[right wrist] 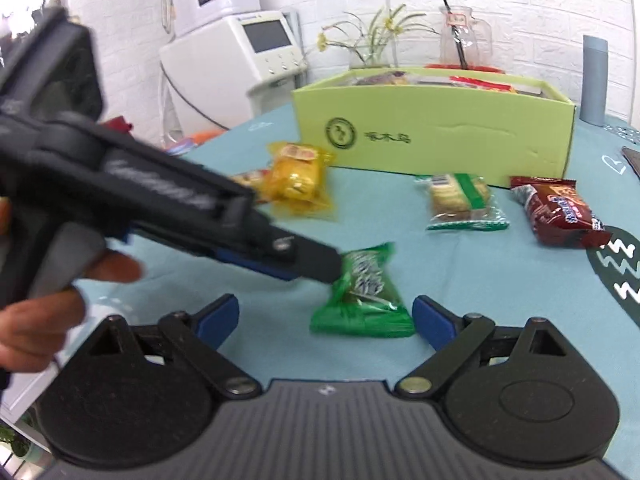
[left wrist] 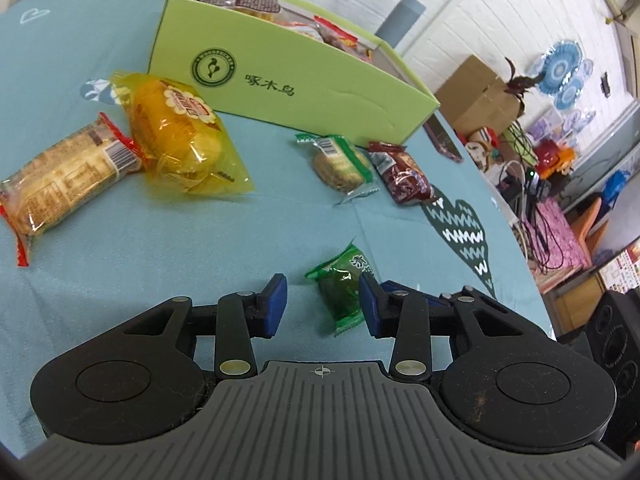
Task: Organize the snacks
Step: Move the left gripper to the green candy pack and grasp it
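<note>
A small green wrapped snack [left wrist: 340,286] [right wrist: 362,300] lies on the teal tablecloth [left wrist: 120,264]. My left gripper [left wrist: 322,304] is open around its near end, and only the right pad [left wrist: 368,304] is at the wrapper. In the right wrist view the left gripper [right wrist: 332,268] comes in from the left with its tip at the snack's top corner. My right gripper [right wrist: 328,320] stands open just in front of the same snack and holds nothing. Behind is a lime green box [left wrist: 288,80] [right wrist: 432,140] with several snacks inside.
Loose on the cloth lie a yellow packet [left wrist: 180,136] [right wrist: 298,180], a long biscuit pack [left wrist: 64,184], a green-white biscuit packet [left wrist: 340,164] [right wrist: 460,200] and a dark red packet [left wrist: 404,176] [right wrist: 560,212]. A grey cylinder [right wrist: 594,80], glass pitcher [right wrist: 460,40] and flower vase [right wrist: 368,48] stand behind the box.
</note>
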Tool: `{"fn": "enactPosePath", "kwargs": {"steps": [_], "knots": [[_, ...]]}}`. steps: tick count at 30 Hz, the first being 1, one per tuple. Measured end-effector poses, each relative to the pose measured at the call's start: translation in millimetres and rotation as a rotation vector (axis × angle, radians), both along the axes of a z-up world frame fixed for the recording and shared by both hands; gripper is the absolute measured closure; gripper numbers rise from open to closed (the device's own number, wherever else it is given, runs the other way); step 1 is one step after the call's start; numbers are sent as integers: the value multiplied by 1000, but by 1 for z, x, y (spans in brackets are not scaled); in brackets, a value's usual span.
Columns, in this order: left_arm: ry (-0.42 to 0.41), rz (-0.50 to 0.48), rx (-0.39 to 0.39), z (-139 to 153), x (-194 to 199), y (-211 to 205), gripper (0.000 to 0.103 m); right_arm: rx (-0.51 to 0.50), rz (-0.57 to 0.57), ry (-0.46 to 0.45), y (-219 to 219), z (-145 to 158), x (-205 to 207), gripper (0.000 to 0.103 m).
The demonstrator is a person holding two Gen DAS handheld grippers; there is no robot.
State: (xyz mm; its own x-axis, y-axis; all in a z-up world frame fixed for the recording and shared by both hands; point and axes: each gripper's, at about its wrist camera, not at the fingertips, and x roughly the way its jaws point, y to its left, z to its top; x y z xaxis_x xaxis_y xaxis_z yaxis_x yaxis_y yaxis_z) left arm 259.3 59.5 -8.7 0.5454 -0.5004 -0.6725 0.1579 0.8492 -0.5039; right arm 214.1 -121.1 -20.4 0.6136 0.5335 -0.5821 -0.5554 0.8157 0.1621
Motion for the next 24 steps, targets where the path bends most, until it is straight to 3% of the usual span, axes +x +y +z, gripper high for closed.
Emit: {"fn": "enactPosePath", "kwargs": {"steps": [3, 7, 9, 18, 22, 24], "knots": [[-9, -14, 16, 2, 1, -8, 85, -3, -34, 12, -2, -1, 4, 10], [-26, -24, 69, 2, -1, -20, 74, -12, -44, 15, -3, -5, 6, 8], [-32, -22, 94, 1, -1, -24, 64, -4, -22, 29, -3, -6, 9, 1], [-31, -49, 75, -3, 2, -28, 71, -76, 5, -12, 1, -6, 16, 2], [-18, -55, 59, -5, 9, -28, 72, -78, 9, -6, 1, -7, 21, 10], [-14, -52, 54, -5, 11, -27, 73, -90, 7, -23, 4, -5, 21, 27]]}}
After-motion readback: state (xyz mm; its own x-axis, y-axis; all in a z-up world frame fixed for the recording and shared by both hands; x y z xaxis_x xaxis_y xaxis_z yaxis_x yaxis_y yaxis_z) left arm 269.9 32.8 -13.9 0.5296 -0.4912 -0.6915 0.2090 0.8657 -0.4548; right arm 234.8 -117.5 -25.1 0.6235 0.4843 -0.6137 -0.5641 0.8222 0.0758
